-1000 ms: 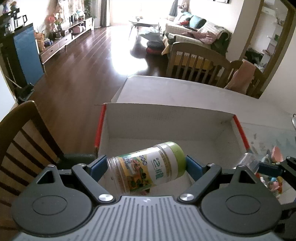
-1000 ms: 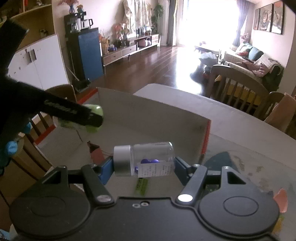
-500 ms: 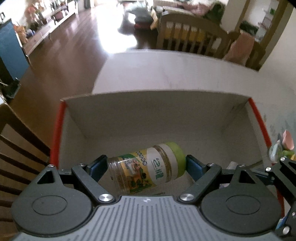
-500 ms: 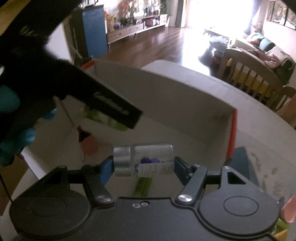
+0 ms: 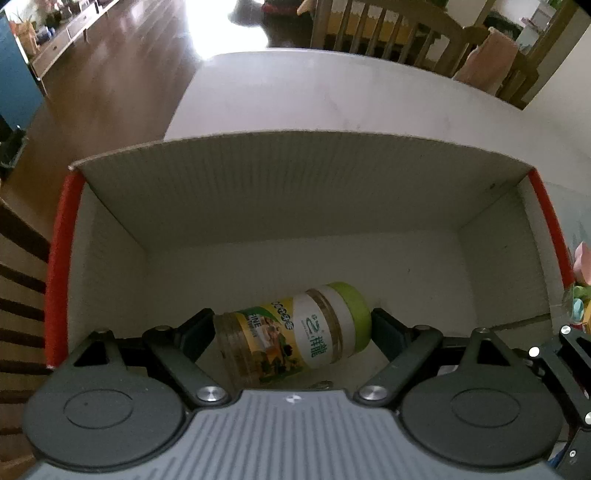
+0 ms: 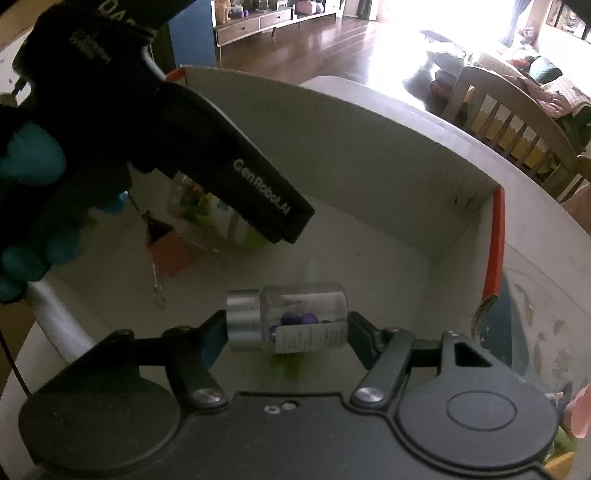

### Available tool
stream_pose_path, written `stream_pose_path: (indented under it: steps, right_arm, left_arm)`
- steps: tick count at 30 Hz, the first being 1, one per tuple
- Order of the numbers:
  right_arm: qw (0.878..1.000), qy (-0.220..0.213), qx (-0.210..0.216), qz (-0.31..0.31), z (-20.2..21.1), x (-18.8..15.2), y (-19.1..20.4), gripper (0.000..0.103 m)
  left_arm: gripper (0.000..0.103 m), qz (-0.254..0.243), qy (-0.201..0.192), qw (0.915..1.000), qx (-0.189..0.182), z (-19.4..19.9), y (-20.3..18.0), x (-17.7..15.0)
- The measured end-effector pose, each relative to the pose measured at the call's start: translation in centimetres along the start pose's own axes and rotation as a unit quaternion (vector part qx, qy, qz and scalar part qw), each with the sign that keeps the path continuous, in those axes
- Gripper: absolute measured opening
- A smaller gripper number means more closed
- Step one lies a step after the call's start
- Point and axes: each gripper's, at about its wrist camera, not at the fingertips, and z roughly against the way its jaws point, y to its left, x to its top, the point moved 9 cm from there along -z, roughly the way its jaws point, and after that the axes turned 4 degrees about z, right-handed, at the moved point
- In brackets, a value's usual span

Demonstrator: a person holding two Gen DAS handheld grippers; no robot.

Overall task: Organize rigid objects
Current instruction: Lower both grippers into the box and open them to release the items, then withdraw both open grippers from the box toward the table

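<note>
My left gripper [image 5: 291, 332] is shut on a clear plastic jar with a green lid and yellow-green label [image 5: 295, 332], held sideways low inside a white cardboard box with red edges [image 5: 295, 177]. My right gripper [image 6: 286, 330] is shut on a small clear bottle with a silver cap and purple beads [image 6: 291, 321], held sideways over the same box [image 6: 369, 147]. The left gripper's black body [image 6: 207, 155] crosses the right wrist view, and the green-lid jar [image 6: 218, 218] shows under it.
A small red-brown tag on a wire [image 6: 166, 247] and a green item [image 6: 284, 369] lie on the box floor. The box sits on a white table [image 5: 351, 96]. Wooden chairs [image 5: 406, 33] stand at the far side. Colourful small items [image 5: 580, 280] lie right of the box.
Both grippers have moved forward and down into the box with their loads. The left gripper now sits deeper, with the jar near the box floor.
</note>
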Motion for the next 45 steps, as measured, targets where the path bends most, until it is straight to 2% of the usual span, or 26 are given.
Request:
stream_pose_path:
  steps: [3,10,19,21,30,45]
  right_arm:
    - [1.000,0.004,-0.003,0.000,0.1,-0.2,0.3,0.068]
    - [1.000,0.005,-0.001,0.004,0.2,-0.2,0.4,0.070]
    - [1.000,-0.024,-0.001,-0.005,1.1,1.0,-1.2,0.084]
    - [0.999,-0.031,0.004,-0.011,1.6,0.9,-1.3,0.084]
    - [0.997,-0.069,0.013,-0.029,4.8,0.5,-1.5,0.091]
    - [0.986,-0.150,0.035,-0.060,11.9,-0.4,-2.6,0.096]
  left_arm:
    - [0.091,0.005,0.019,0.9998,0.003,-0.7,0.1,-0.6]
    - [0.091,0.006,0.021,0.9997,0.008,-0.4,0.1,-1.1]
    - [0.091,0.012,0.009,0.9999,0.005,0.6,-0.1,-1.4]
    - [0.091,0.014,0.007,0.9999,0.002,1.2,-0.1,-1.5]
    - [0.091,0.007,-0.024,0.9997,0.003,3.6,-0.8,-2.1]
    - [0.091,-0.001,-0.099,0.9951,0.004,11.0,-2.1,-2.7]
